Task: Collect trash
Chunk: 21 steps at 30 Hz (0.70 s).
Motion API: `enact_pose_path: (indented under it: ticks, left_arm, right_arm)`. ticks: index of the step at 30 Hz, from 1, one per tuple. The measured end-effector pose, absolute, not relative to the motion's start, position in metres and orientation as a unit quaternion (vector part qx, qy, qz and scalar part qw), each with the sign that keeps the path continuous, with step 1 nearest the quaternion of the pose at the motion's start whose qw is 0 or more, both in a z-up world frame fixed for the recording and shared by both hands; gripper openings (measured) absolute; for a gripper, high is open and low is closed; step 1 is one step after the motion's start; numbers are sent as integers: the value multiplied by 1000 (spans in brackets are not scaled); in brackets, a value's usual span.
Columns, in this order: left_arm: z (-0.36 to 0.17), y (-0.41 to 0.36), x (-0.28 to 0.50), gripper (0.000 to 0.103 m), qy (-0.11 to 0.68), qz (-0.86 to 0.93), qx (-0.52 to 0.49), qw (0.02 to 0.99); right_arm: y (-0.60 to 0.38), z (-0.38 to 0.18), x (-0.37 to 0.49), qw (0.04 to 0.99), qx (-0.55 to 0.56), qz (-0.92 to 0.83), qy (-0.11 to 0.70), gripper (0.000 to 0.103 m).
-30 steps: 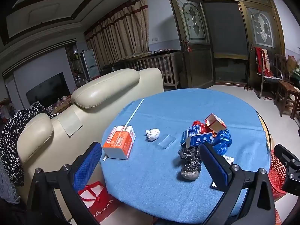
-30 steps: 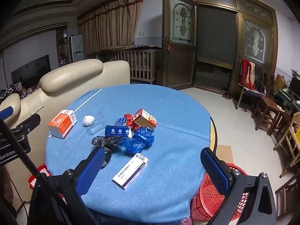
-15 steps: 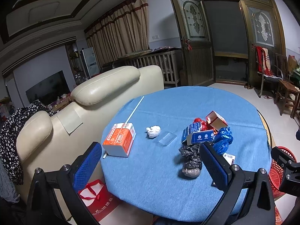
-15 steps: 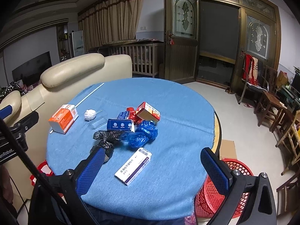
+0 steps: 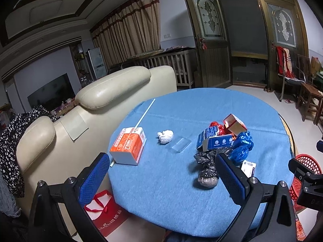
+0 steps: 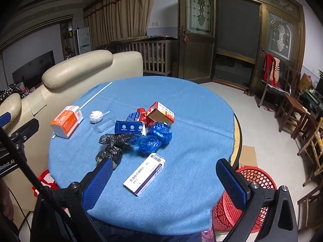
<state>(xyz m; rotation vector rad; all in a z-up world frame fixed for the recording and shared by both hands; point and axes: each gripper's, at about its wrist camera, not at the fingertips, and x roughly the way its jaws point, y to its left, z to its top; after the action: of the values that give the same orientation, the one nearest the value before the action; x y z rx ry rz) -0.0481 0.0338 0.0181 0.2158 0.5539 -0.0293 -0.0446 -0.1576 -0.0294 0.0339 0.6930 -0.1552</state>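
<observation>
Approach step: both my grippers, left and right, have jaws wide and empty. Next, close on the white medicine box, then the red basket.

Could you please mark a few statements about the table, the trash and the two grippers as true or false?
1. Both grippers hold nothing. True: the left gripper and the right gripper are open and empty.
2. The red basket stands on the table. False: it stands on the floor beside the table.
3. The white and purple box lies nearest the right gripper. True.
4. The orange carton lies inside the pile of bags. False: it lies apart, near the sofa-side edge.
5. The crumpled tissue is in the basket. False: it is on the table.
</observation>
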Motion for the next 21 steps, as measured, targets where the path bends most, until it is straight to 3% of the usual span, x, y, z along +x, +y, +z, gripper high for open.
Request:
enact_pose_path:
  ticks: [15,21]
  left_arm:
    - [-13,36,-21,103,314,-18,104,944]
    - [-56,50,16,103,375,-14,95,922]
  right_arm:
    - [-171,-63,-7,916,49,-70,392,103]
    - [-187,-110,39,878,69,-62,470,103]
